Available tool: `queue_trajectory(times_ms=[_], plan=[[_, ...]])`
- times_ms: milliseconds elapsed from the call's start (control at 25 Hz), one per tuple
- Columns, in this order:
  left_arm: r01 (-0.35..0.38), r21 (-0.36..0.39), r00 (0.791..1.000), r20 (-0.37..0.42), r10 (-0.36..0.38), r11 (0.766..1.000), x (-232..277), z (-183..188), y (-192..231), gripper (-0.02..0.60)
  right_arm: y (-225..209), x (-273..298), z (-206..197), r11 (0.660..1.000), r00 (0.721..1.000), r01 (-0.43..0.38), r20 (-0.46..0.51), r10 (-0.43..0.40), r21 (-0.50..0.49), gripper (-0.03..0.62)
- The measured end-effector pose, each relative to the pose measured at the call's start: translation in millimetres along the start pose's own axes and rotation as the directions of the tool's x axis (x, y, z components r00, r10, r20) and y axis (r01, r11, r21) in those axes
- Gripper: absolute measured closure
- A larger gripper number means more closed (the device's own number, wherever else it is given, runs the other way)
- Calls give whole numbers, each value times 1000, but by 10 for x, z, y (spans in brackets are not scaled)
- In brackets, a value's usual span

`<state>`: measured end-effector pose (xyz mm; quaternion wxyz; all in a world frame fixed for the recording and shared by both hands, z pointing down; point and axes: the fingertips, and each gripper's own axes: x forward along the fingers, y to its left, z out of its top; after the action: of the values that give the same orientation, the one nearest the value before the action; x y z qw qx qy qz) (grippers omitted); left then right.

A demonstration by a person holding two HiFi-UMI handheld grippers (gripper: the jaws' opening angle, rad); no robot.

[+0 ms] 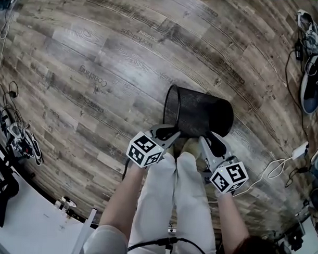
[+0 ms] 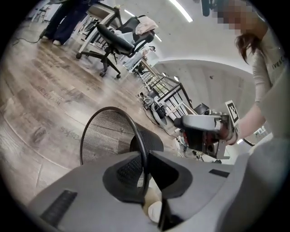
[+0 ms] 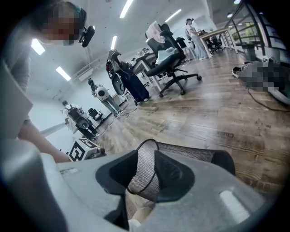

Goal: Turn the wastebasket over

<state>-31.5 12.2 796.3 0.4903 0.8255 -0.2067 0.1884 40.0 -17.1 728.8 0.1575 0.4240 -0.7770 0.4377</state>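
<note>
Wastebasket (image 1: 200, 116), clenched at rim by left fingers (image 1: 165, 133) and right fingers (image 1: 214, 144); may slip or dent during turning.

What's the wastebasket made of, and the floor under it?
Wastebasket: looks like fine black wire mesh, probably metal, matte; the floor shows through its wall in the left gripper view.
Floor: wood-look planks, grey-brown grain, slight sheen, printed words; laminate or vinyl, can't tell which.
</note>
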Motion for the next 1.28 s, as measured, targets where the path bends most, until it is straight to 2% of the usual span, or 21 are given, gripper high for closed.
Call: queue_trajectory(times_ms=[160, 280, 520, 720, 1000, 1280], plan=[[11, 103, 999, -52, -6, 995, 71, 191, -297, 549, 44, -130, 164, 1000, 1000, 9, 18, -10, 13, 490], [12, 228, 993, -116, 15, 974, 130, 294, -460, 555, 43, -242, 296, 999, 999, 24, 38, -25, 24, 490], [33, 436, 964, -251, 86, 900, 220, 322, -702, 555, -195, -499, 442, 992, 994, 80, 73, -87, 94, 490], [87, 563, 936, -329, 127, 822, 242, 260, -823, 555, -434, -656, 547, 980, 985, 120, 100, -137, 161, 487], [161, 660, 903, -398, 160, 734, 292, 186, -946, 555, -709, -718, 694, 964, 976, 155, 114, -183, 215, 474], [230, 724, 877, -444, 183, 650, 297, 55, -1011, 555, -899, -560, 797, 956, 977, 183, 69, -203, 228, 453]])
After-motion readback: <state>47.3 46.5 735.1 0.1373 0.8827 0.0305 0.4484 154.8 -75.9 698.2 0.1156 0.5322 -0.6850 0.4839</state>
